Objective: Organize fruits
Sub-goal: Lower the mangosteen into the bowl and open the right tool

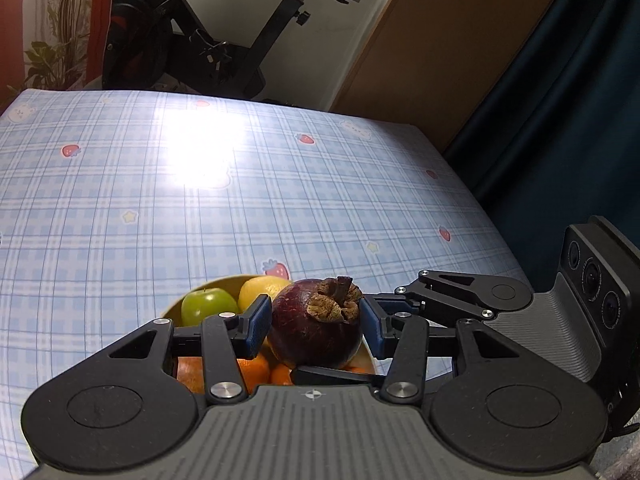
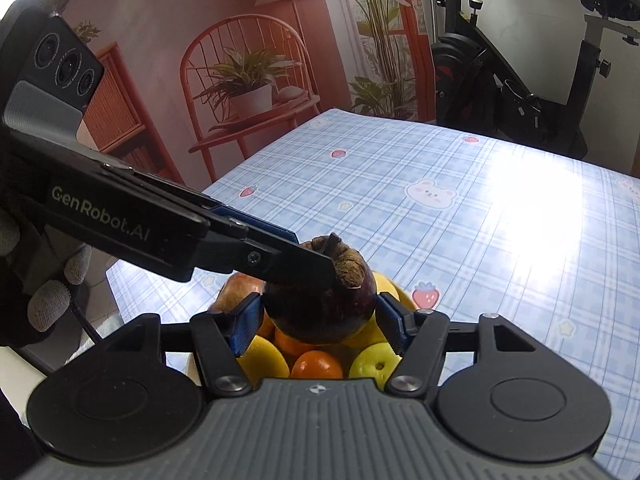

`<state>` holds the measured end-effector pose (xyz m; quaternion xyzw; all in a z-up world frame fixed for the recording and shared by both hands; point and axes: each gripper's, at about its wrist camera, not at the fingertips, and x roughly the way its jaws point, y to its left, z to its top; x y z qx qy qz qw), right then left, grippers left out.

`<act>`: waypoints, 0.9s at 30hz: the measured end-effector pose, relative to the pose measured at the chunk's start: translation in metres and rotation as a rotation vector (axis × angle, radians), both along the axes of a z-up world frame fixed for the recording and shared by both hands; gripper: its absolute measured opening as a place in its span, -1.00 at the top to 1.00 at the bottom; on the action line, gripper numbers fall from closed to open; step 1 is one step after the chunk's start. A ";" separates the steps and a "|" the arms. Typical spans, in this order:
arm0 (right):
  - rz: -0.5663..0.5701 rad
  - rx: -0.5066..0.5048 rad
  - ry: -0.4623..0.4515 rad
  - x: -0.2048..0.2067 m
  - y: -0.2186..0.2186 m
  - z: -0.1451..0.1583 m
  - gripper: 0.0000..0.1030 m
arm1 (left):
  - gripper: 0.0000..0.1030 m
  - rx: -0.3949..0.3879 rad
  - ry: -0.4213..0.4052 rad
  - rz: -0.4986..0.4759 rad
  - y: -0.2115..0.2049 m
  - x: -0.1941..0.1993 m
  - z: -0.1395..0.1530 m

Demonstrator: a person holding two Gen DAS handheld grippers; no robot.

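A dark purple mangosteen (image 1: 316, 332) with a dry brown calyx hangs just above a bowl (image 1: 170, 308) of fruit. My left gripper (image 1: 314, 326) is shut on it, blue pads pressing its left and right sides. My right gripper (image 2: 320, 322) is shut on the same mangosteen (image 2: 320, 312) from a crosswise direction. In the right wrist view one of the left gripper's fingers (image 2: 296, 262) crosses the top of the fruit. The bowl holds a green apple (image 1: 208, 306), a lemon (image 1: 260, 288), oranges (image 2: 316, 364), a red apple (image 2: 236, 292) and a yellow-green apple (image 2: 372, 364).
The table (image 1: 160, 200) wears a blue plaid cloth with strawberry and bear prints; strong glare lies in its middle. An exercise bike (image 1: 192, 40) stands behind the far edge. A gloved hand (image 2: 48, 300) holds the left gripper. A dark curtain (image 1: 560, 120) hangs to the right.
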<state>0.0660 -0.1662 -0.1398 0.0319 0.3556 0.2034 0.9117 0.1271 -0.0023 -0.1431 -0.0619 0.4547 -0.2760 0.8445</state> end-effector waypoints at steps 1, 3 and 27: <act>0.000 0.002 0.005 0.000 0.002 -0.002 -0.25 | 0.01 0.001 0.004 0.005 0.002 0.000 -0.002; 0.005 0.005 0.009 0.002 0.006 -0.005 -0.25 | 0.01 0.002 0.010 0.017 0.007 0.001 -0.004; 0.028 -0.027 -0.002 0.001 0.020 -0.010 -0.25 | 0.01 0.006 -0.049 0.109 0.029 -0.006 -0.002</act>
